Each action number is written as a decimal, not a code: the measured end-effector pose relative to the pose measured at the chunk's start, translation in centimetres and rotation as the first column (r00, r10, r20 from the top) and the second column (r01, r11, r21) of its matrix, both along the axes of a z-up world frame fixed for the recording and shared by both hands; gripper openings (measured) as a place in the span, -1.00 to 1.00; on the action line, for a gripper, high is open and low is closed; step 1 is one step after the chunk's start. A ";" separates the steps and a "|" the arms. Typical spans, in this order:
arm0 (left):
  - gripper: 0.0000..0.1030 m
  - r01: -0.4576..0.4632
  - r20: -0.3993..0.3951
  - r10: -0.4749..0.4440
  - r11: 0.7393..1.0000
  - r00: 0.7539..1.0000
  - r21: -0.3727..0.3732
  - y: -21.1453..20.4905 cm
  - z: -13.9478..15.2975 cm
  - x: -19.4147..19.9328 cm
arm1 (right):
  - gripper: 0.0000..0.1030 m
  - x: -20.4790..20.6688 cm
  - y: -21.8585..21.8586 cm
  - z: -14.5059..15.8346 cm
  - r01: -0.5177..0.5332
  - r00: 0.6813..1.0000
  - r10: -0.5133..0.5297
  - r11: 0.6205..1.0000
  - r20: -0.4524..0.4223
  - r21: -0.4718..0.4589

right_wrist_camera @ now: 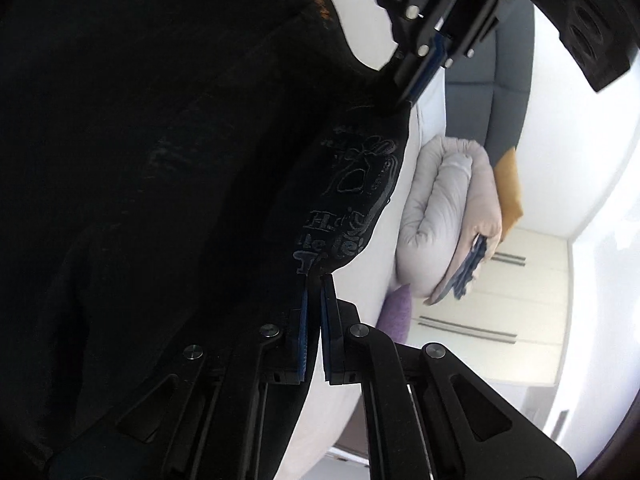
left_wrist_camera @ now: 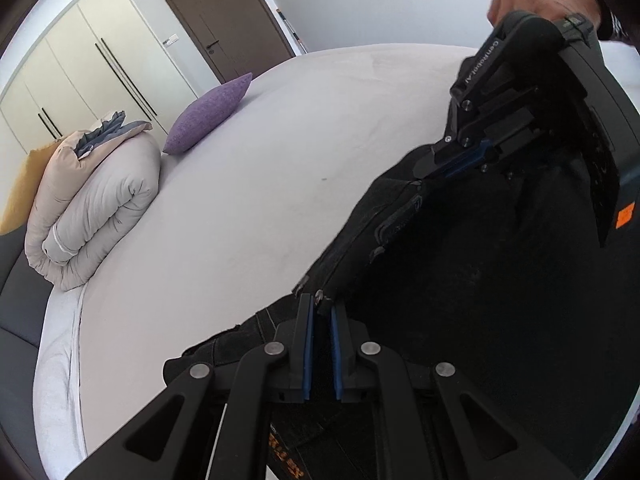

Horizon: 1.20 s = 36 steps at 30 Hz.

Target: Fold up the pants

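The black pants (left_wrist_camera: 460,280) hang stretched between my two grippers above the white bed (left_wrist_camera: 248,184). My left gripper (left_wrist_camera: 320,304) is shut on the waistband edge at the bottom of the left wrist view. My right gripper (left_wrist_camera: 424,172) shows there at upper right, shut on the other end of the waistband, with a hand on its handle. In the right wrist view the pants (right_wrist_camera: 160,160) fill the left half, printed lettering on the inner waistband. My right gripper (right_wrist_camera: 316,280) pinches that band, and my left gripper (right_wrist_camera: 404,98) pinches it farther up.
A rolled beige duvet (left_wrist_camera: 96,208) lies at the bed's left end, with a purple cushion (left_wrist_camera: 208,114) beside it and a yellow pillow (left_wrist_camera: 24,188) behind. White wardrobes (left_wrist_camera: 72,76) and a brown door (left_wrist_camera: 224,20) stand beyond the bed. A grey headboard (right_wrist_camera: 512,92) shows in the right wrist view.
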State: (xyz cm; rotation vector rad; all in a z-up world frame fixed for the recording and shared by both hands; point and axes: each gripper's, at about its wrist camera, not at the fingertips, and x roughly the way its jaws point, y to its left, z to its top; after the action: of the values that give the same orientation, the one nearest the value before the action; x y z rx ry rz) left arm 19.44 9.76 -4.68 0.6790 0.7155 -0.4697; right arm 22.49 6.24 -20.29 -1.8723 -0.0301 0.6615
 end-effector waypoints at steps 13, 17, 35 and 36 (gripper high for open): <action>-0.84 0.120 -0.064 -0.110 0.973 0.992 0.196 -2.3 -6.0 -12.5 | -0.92 -12.5 -2.9 -6.8 -0.259 0.963 0.270 0.913 -0.011 -0.315; -0.85 0.114 -0.076 -0.101 0.976 0.992 0.184 -1.7 -6.0 -14.6 | -0.92 -14.3 -3.7 -6.3 -0.278 0.959 0.279 0.909 -0.042 -0.312; -0.85 0.066 -0.116 -0.050 0.989 0.992 0.131 1.5 -6.4 -17.6 | -0.92 -16.9 -4.5 0.0 -0.251 0.964 0.225 0.947 -0.140 -0.203; -0.85 0.062 -0.116 -0.046 0.990 0.992 0.131 1.5 -6.4 -17.5 | -0.92 -16.7 -4.0 0.0 -0.248 0.965 0.222 0.947 -0.140 -0.203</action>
State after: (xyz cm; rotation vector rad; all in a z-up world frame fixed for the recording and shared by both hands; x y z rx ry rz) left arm 1.90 11.27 -11.06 0.8040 0.8427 -0.5162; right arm 5.74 2.24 -20.32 -2.0574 -0.1114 0.9710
